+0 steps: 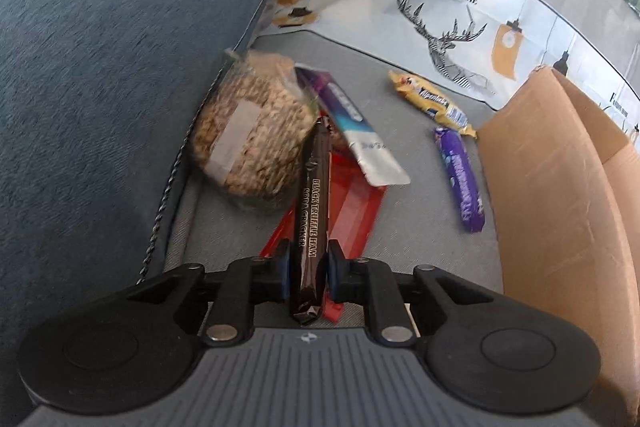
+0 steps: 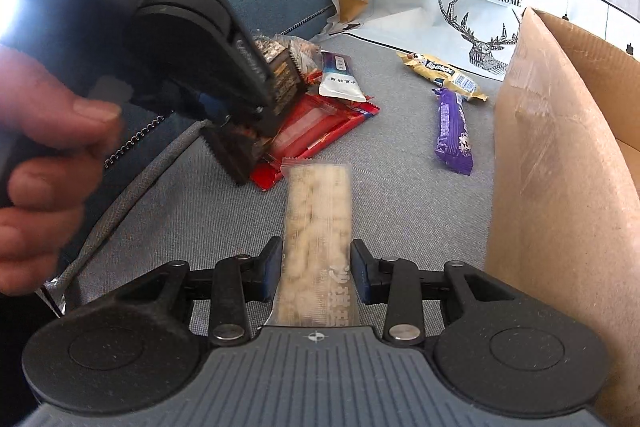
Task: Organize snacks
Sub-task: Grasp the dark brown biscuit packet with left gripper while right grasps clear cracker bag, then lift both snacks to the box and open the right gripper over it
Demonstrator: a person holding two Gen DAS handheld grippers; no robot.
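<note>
My left gripper is clamped on a black cracker pack; my right gripper pinches a pale snack bar. Red, purple and yellow packs still lie on the sofa, the cardboard box alongside; I judge most sorting remains.

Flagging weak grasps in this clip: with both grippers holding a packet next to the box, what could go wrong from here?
1. The left gripper pinches the black soda cracker packet near one end; the long free end could swing or slip.
2. That packet lies against the red packet and the purple-and-white sachet, so lifting may drag them.
3. The right gripper's pale snack bar could catch the cardboard box wall.
</note>
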